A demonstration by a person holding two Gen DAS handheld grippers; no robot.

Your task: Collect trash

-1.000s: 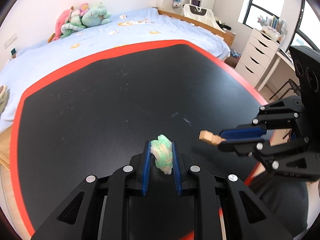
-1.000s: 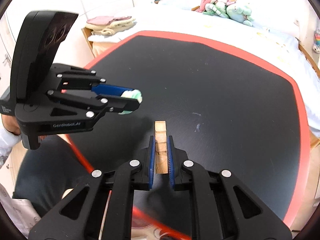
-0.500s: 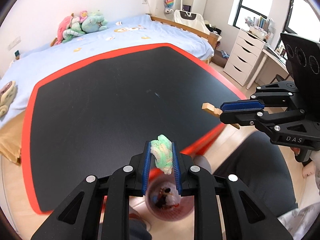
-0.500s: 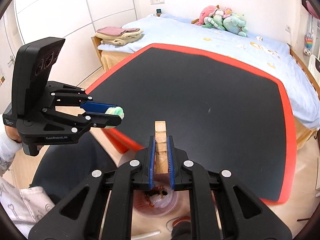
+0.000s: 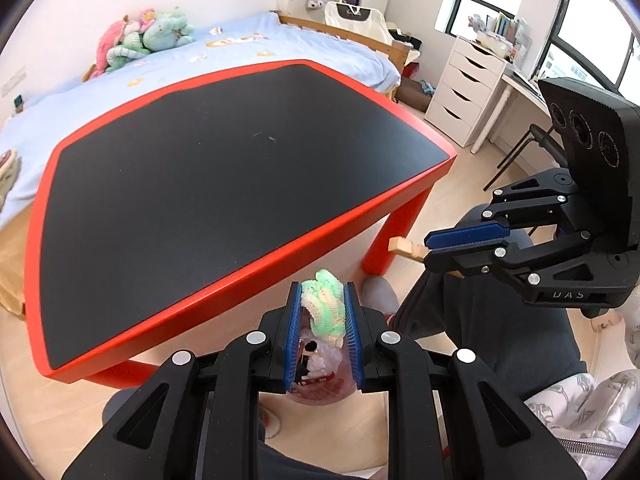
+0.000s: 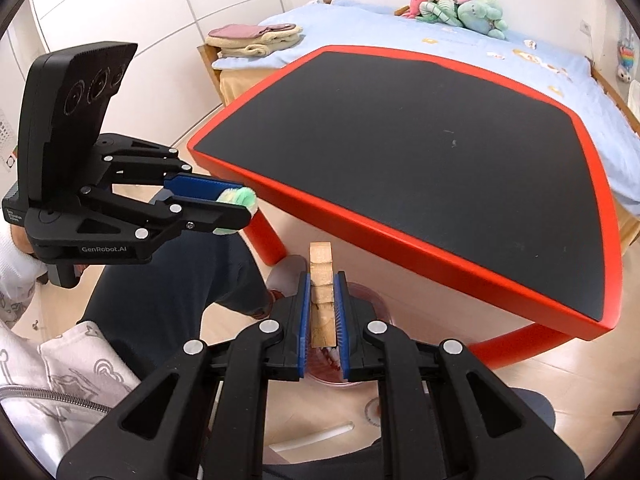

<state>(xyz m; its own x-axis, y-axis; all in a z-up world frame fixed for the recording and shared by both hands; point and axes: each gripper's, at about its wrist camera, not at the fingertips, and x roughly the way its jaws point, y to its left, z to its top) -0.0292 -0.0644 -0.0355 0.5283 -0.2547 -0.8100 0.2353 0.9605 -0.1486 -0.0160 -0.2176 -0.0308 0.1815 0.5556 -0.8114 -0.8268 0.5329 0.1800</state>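
My left gripper (image 5: 323,300) is shut on a green and white fuzzy wad (image 5: 324,308), held in the air over a pink bin (image 5: 320,380) on the floor. The bin holds several scraps. My right gripper (image 6: 322,280) is shut on a wooden clothespin (image 6: 321,276), held over the same bin (image 6: 366,300). In the left wrist view the right gripper (image 5: 428,248) is to the right with the clothespin (image 5: 404,247) sticking out. In the right wrist view the left gripper (image 6: 246,204) is to the left with the wad (image 6: 240,200).
A black table with a red rim (image 5: 248,264) stands just beyond the bin; it also shows in the right wrist view (image 6: 400,236). The person's dark-trousered legs (image 5: 480,320) and shoe (image 5: 378,292) are beside the bin. A bed (image 5: 200,60) lies behind the table, white drawers (image 5: 464,88) at right.
Both grippers have pulled back off the table and now hang over the bin on the floor, each still holding its item. The table edge has receded from me.
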